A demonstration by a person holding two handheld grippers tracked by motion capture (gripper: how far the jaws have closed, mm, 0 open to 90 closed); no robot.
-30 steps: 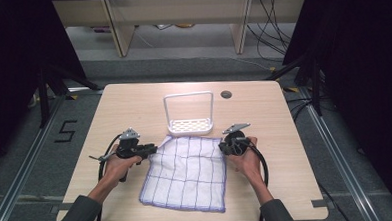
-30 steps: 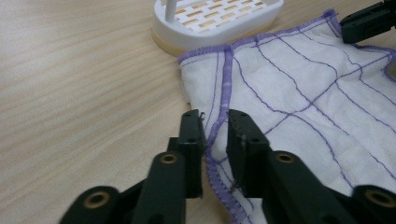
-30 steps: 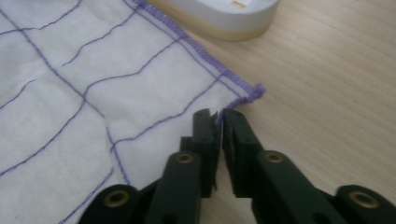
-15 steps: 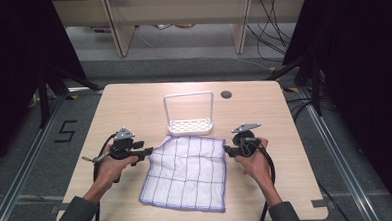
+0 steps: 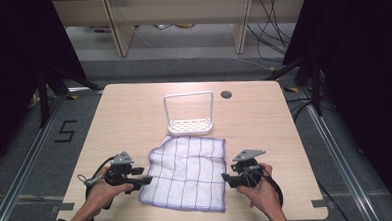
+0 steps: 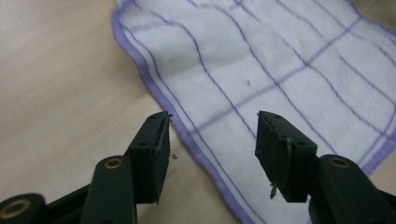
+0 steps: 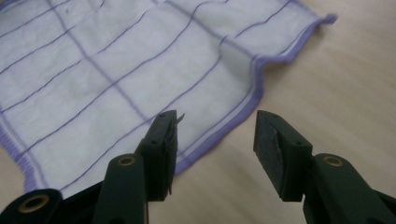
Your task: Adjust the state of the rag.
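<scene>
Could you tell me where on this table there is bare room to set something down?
The table is bare along its far edge behind the white rack, and down both sides of the rack. The near middle is crowded: the checked cloth lies spread there, with the left hand-held gripper at its left edge and the right hand-held gripper at its right edge, both open.

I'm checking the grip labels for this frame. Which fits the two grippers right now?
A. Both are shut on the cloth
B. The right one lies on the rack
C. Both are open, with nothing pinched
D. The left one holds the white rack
C: the left gripper and the right gripper both have their jaws apart over the edges of the cloth, which lies flat on the table.
</scene>
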